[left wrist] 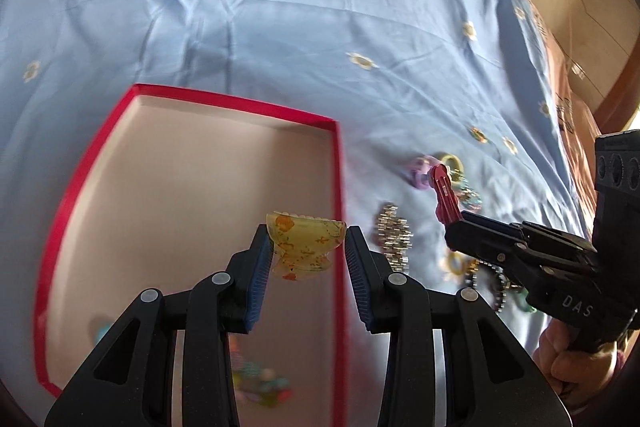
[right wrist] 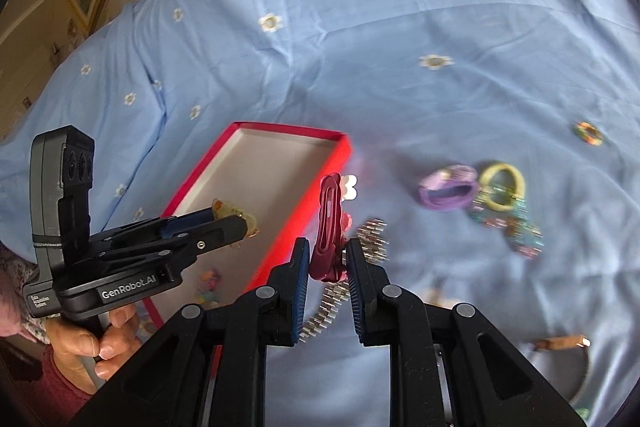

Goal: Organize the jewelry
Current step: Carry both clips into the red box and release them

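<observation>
My left gripper (left wrist: 306, 241) is shut on a yellow translucent claw hair clip (left wrist: 304, 245) and holds it above the right side of the red box (left wrist: 240, 103). In the right wrist view the left gripper (right wrist: 236, 223) holds the clip (right wrist: 234, 215) over the box (right wrist: 288, 129). My right gripper (right wrist: 328, 259) is shut on a dark red hair clip (right wrist: 330, 223), lifted above the blue sheet just right of the box. It shows in the left wrist view (left wrist: 452, 231) with the red clip (left wrist: 444, 195).
Inside the box lie small colourful beaded pieces (left wrist: 260, 383). On the blue flowered bedsheet (left wrist: 280, 7) lie a silver bracelet (right wrist: 372, 235), a purple scrunchie (right wrist: 446, 189), a yellow hair tie (right wrist: 502, 185), a beaded bracelet (right wrist: 516, 227) and a small ring (right wrist: 589, 133).
</observation>
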Action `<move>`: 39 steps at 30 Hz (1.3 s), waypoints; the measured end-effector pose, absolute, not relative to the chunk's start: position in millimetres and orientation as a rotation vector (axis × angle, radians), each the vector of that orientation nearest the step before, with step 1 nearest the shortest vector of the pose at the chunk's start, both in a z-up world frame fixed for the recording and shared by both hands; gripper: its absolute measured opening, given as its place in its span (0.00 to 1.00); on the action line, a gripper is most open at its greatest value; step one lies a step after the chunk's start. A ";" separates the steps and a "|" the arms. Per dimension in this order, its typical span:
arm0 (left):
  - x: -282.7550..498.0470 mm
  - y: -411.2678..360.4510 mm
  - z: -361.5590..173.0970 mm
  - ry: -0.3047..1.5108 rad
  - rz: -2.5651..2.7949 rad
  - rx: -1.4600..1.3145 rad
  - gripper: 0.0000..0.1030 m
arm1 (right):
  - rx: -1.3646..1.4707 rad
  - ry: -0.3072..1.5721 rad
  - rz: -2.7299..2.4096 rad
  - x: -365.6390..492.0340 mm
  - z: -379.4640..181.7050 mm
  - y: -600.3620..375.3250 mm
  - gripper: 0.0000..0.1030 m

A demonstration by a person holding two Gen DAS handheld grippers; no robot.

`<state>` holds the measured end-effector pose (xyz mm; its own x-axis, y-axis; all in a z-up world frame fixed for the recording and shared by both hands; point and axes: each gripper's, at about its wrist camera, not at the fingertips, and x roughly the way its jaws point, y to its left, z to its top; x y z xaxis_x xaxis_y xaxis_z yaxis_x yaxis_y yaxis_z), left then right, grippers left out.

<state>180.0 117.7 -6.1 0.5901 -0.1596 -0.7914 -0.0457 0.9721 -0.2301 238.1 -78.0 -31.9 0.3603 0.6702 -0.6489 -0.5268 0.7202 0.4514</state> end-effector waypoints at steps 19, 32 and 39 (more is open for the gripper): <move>207.7 200.6 -31.2 0.995 0.114 -0.223 0.34 | 0.049 0.985 0.892 266.0 -49.9 35.4 0.18; 217.3 199.3 -39.3 1.016 0.141 -0.155 0.35 | -0.078 1.024 0.874 276.6 -68.9 63.4 0.19; 217.1 199.4 -45.5 1.041 0.132 -0.162 0.35 | -0.065 1.022 0.880 276.6 -66.6 61.2 0.20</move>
<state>217.1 199.4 -45.5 0.4996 0.0322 -0.8657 -0.1857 0.9800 -0.0708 276.6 61.2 -66.6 0.2201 0.6075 -0.7632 -0.6645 0.6662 0.3387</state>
